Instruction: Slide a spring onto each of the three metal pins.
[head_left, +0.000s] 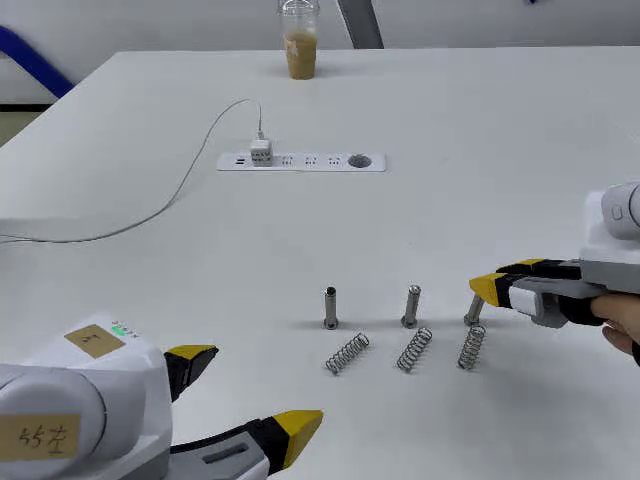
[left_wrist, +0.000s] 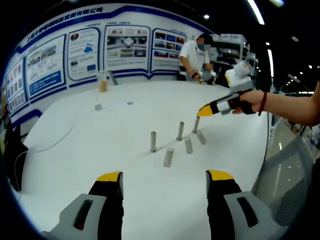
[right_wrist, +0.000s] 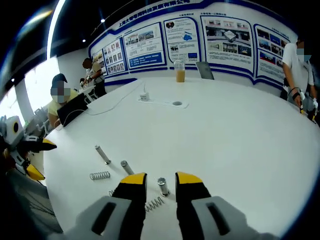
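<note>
White table (head_left: 480, 120) w/ power strip (head_left: 300, 161), drink cup (head_left: 300, 40), poster wall (right_wrist: 225, 35) behind; left gripper (left_wrist: 165, 176) wide, right gripper (right_wrist: 160, 179) narrow.

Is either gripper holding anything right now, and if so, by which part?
Nothing is held. The left gripper is open and empty. The right gripper is open too; the right-hand pin shows in its gap, touching neither jaw.
</note>
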